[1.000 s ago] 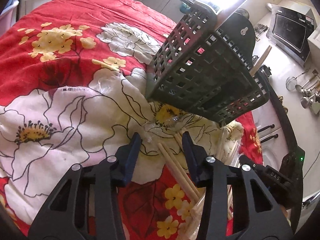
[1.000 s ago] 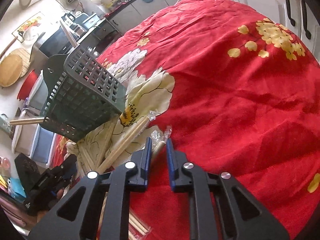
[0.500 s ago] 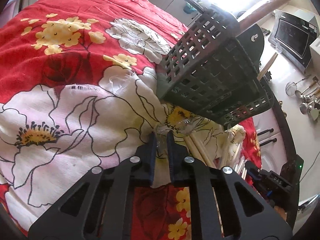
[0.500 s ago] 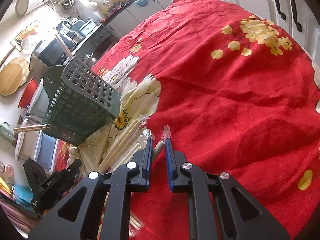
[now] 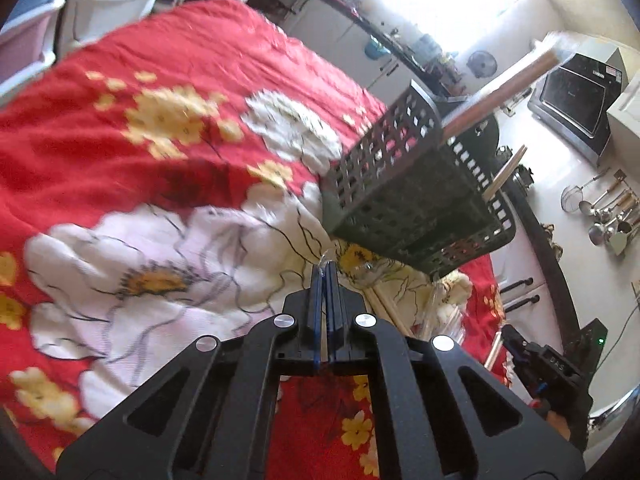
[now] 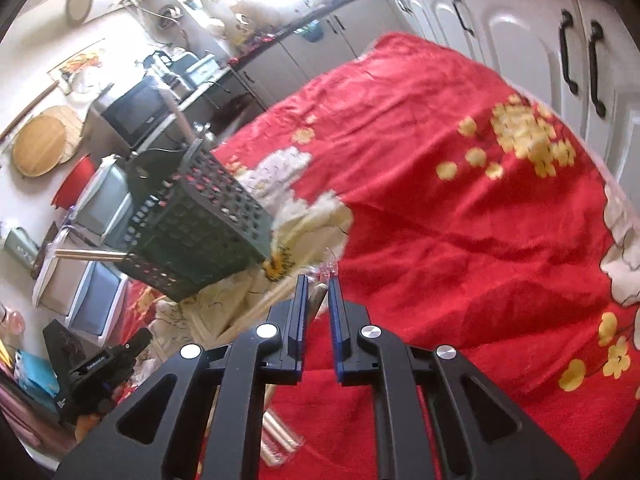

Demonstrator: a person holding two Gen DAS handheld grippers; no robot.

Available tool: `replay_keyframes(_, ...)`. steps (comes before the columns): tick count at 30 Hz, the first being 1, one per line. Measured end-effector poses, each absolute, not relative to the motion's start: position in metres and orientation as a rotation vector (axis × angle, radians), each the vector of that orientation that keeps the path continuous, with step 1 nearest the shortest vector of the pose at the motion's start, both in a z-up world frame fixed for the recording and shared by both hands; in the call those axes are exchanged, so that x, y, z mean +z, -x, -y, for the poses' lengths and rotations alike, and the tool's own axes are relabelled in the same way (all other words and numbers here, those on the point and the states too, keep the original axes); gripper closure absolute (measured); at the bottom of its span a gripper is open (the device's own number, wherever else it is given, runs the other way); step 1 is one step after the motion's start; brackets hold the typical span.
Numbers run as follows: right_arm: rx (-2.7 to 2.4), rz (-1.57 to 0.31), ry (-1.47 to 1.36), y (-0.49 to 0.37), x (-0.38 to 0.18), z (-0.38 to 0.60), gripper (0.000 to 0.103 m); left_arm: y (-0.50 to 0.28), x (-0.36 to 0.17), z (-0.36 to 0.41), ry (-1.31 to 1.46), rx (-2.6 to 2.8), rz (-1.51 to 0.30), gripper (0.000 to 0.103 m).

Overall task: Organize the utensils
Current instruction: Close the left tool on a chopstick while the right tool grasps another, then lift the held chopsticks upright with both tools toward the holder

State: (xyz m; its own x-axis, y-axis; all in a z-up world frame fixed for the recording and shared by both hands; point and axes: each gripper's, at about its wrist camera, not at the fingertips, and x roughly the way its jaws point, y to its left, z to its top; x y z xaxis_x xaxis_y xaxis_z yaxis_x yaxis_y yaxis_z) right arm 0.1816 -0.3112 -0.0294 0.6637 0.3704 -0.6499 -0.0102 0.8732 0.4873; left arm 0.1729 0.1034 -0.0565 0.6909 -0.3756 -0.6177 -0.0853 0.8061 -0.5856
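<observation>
The surface (image 5: 200, 60), under a red flowered cloth, now sits lower in both wrist views than a second ago, so both hands have lifted a little. The dark slotted basket (image 5: 408, 200) stands at the far side as before, with a thick wooden handle and a chopstick already poking out of it.

The left gripper (image 5: 325, 270) has changed most. Its fingers were spread wide over the loose chopsticks (image 6: 256, 312) a second ago; now they are pressed flat together, pinching a scrap of clear wrapper (image 5: 323, 259) at their tips. The right gripper (image 6: 318, 284) has its fingers narrowed onto a wrapped chopstick (image 6: 318, 300), gripping it just near of the basket.

With one hand on the film and the other on the stick, the step looks like stripping the wrapper before the chopstick goes into the basket.

Small white letters show on the right gripper's body in the left view, perhaps "DAS". The microwave (image 5: 576, 108) badge is too small to read.
</observation>
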Motion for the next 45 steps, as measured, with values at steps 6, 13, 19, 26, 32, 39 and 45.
replay_keyframes(6,0.269,-0.743,-0.404,-0.171,-0.005,0.297,0.094,-0.158,-0.033,-0.117,0.600,-0.113,-0.714,0.103)
replay_keyframes(13,0.331,-0.650,-0.329,-0.155,0.025,0.279,0.095,-0.138,-0.001,-0.139,0.589,-0.054,-0.600,0.103)
replay_keyframes(19,0.377,-0.593,-0.279,-0.144,0.044,0.265,0.096,-0.122,0.024,-0.148,0.582,-0.046,-0.519,0.103)
replay_keyframes(26,0.406,-0.564,-0.249,-0.137,0.056,0.255,0.097,-0.111,0.046,-0.141,0.569,-0.099,-0.472,0.103)
replay_keyframes(32,0.437,-0.546,-0.234,-0.133,0.065,0.247,0.097,-0.102,0.063,-0.126,0.560,-0.176,-0.435,0.103)
replay_keyframes(39,0.479,-0.505,-0.203,-0.129,0.082,0.235,0.097,-0.097,0.083,-0.106,0.539,-0.248,-0.393,0.103)
replay_keyframes(45,0.508,-0.464,-0.180,-0.128,0.096,0.227,0.097,-0.100,0.096,-0.093,0.527,-0.299,-0.376,0.103)
